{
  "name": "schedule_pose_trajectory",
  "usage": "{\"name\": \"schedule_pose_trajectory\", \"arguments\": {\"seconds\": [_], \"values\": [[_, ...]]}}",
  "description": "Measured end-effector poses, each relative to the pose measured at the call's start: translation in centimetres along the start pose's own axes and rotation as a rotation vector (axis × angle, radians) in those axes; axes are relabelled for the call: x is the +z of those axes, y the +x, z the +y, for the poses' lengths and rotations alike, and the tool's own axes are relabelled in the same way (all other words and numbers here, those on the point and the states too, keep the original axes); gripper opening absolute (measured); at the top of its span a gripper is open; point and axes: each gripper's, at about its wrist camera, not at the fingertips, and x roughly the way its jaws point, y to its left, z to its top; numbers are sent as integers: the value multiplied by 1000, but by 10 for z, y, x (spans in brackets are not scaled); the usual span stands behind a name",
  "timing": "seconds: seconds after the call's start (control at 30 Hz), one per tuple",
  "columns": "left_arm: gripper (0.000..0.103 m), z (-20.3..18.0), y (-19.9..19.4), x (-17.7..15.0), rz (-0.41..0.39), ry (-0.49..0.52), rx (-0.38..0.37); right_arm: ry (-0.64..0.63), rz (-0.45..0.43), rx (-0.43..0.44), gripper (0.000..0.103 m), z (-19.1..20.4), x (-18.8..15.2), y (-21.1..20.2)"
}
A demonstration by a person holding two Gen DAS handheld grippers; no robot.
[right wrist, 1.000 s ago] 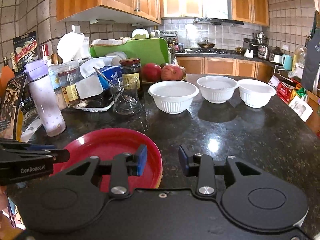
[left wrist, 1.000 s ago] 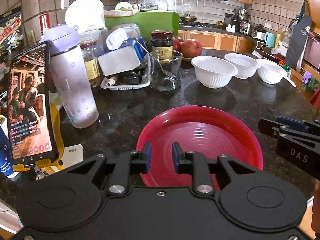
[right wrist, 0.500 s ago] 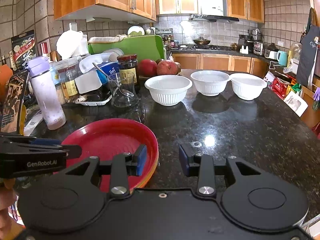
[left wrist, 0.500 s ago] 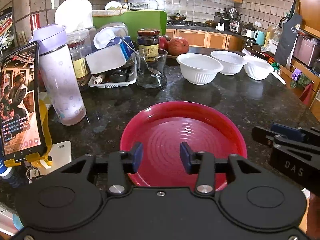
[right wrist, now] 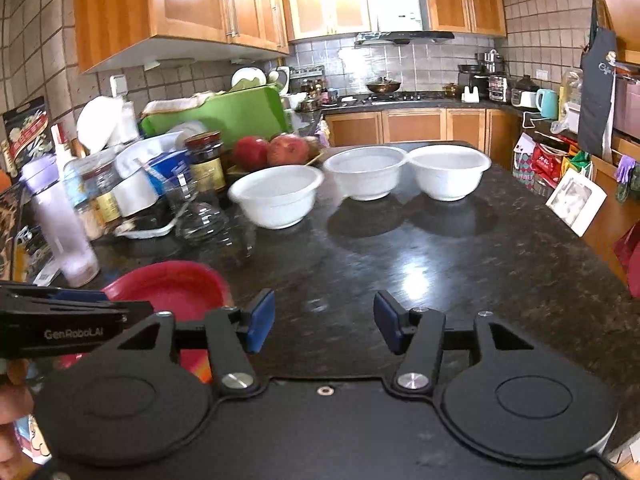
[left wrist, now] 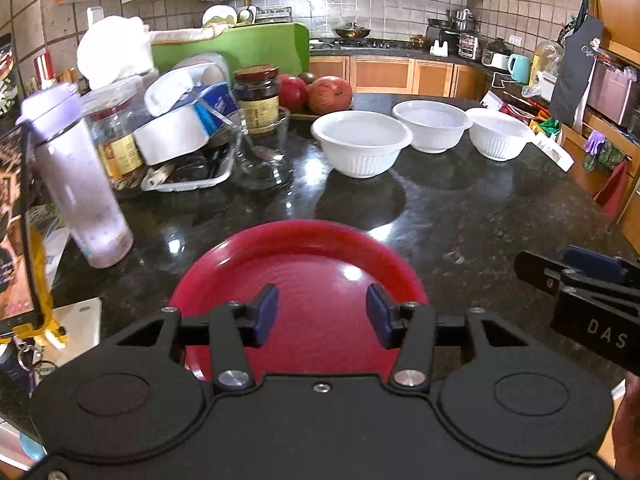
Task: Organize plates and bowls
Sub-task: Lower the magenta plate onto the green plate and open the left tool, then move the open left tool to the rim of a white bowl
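A red plate [left wrist: 304,264] lies on the dark granite counter [left wrist: 480,216], just in front of my left gripper [left wrist: 322,314], which is open and empty above its near rim. It also shows in the right wrist view [right wrist: 168,288], on an orange plate edge. Three white ribbed bowls stand in a row further back: left [left wrist: 362,144], middle [left wrist: 432,124], right [left wrist: 500,136]. My right gripper [right wrist: 324,320] is open and empty over bare counter, right of the plate, and shows in the left wrist view [left wrist: 576,276].
Clutter fills the counter's left side: a purple bottle [left wrist: 76,176], jars [left wrist: 258,96], a glass cup with a spoon [left wrist: 260,152], a tray of packets [left wrist: 188,152], a phone on a stand [left wrist: 16,240]. Pomegranates [left wrist: 330,94] sit behind the bowls.
Both grippers have opened wider. The left gripper has pulled back from the red plate, which now lies free. The right gripper has risen and moved right.
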Motion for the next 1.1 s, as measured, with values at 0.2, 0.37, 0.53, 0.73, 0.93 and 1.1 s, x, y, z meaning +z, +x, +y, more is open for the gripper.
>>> {"name": "schedule_pose_trajectory", "arguments": {"seconds": [0.2, 0.37, 0.53, 0.73, 0.93, 1.1], "values": [[60, -42, 18, 21, 32, -28, 8, -3, -19, -5, 59, -61, 21, 12], [60, -79, 33, 38, 64, -47, 7, -23, -7, 6, 59, -113, 40, 23], [60, -108, 45, 55, 100, -53, -17, -2, 38, 42, 59, -161, 63, 39], [60, -135, 56, 77, 86, -59, 5, 39, 81, 99, 59, -203, 95, 59], [59, -156, 74, 96, 87, -64, 42, 12, 84, 106, 60, -220, 120, 81], [58, -164, 97, 115, 145, -115, -14, -48, 75, 139, 60, -223, 139, 97]]}}
